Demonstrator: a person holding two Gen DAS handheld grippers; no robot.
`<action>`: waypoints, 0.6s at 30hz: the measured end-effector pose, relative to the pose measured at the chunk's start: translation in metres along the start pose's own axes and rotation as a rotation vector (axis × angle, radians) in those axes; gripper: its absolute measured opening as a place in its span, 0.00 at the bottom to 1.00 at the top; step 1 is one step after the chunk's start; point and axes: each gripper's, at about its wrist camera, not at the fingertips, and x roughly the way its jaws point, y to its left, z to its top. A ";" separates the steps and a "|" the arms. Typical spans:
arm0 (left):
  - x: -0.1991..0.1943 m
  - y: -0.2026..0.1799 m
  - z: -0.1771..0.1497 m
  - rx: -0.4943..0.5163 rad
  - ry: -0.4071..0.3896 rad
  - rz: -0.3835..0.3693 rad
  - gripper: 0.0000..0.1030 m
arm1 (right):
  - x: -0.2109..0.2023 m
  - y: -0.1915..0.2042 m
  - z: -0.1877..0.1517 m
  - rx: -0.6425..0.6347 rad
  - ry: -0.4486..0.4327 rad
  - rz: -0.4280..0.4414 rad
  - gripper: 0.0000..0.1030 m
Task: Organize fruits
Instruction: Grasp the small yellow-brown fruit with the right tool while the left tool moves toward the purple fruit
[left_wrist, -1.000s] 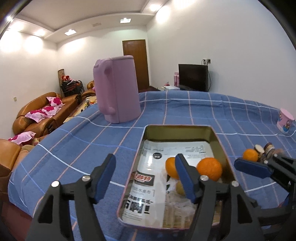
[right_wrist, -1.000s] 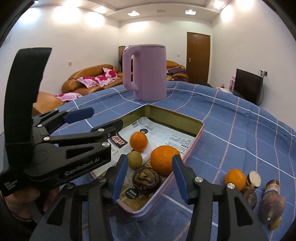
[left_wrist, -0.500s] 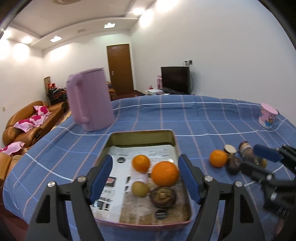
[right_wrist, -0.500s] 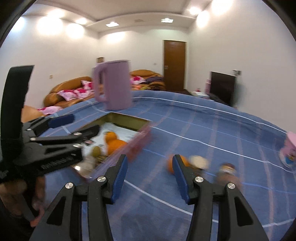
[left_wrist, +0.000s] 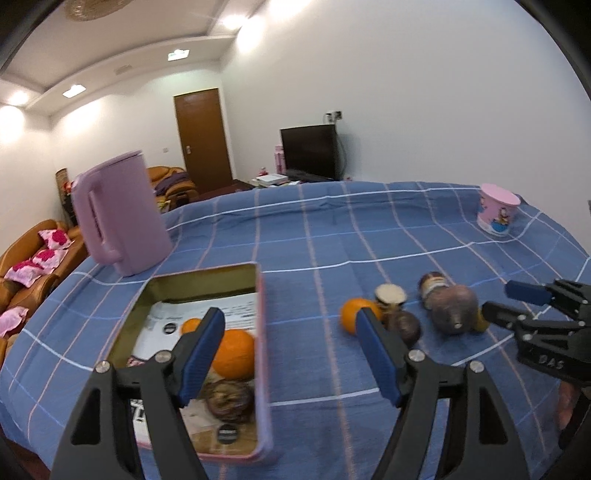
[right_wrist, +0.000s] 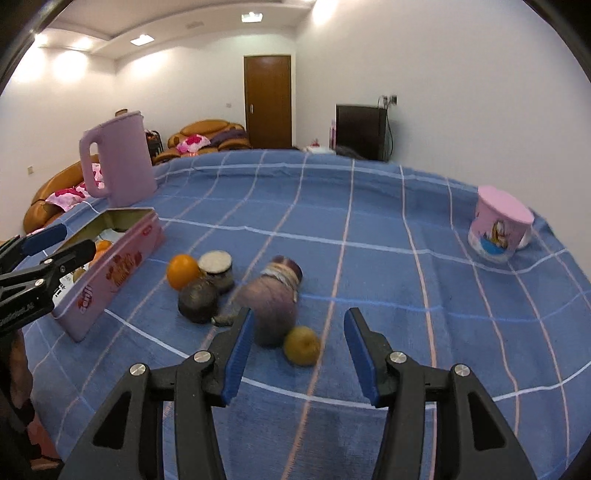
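Rectangular pink tin (right_wrist: 110, 273), round oranges (right_wrist: 183, 271), checked cloth (right_wrist: 369, 266)

Tin (right_wrist: 110, 280): pink, oblong, open-topped, lined with printed paper, on the blue checked cloth
Inside the tin: a large orange (left_wrist: 234, 353), a smaller orange (left_wrist: 191, 326) behind it, a dark wrinkled fruit (left_wrist: 229, 405) nearest the front
Loose pile beside the tin: a small orange (right_wrist: 182, 271), a cut pale-faced fruit (right_wrist: 218, 266), a dark round fruit (right_wrist: 197, 300), a big purple fruit (right_wrist: 271, 306), a yellow-green fruit (right_wrist: 302, 345), huddled close together
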 end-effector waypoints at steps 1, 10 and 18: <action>0.002 -0.005 0.001 0.006 0.002 -0.006 0.73 | 0.001 0.001 0.000 -0.006 0.011 -0.003 0.51; 0.013 -0.035 0.006 0.048 0.021 -0.043 0.73 | 0.016 -0.007 -0.002 -0.026 0.091 0.019 0.49; 0.019 -0.046 0.007 0.056 0.039 -0.061 0.73 | 0.017 -0.015 -0.008 -0.031 0.130 0.044 0.35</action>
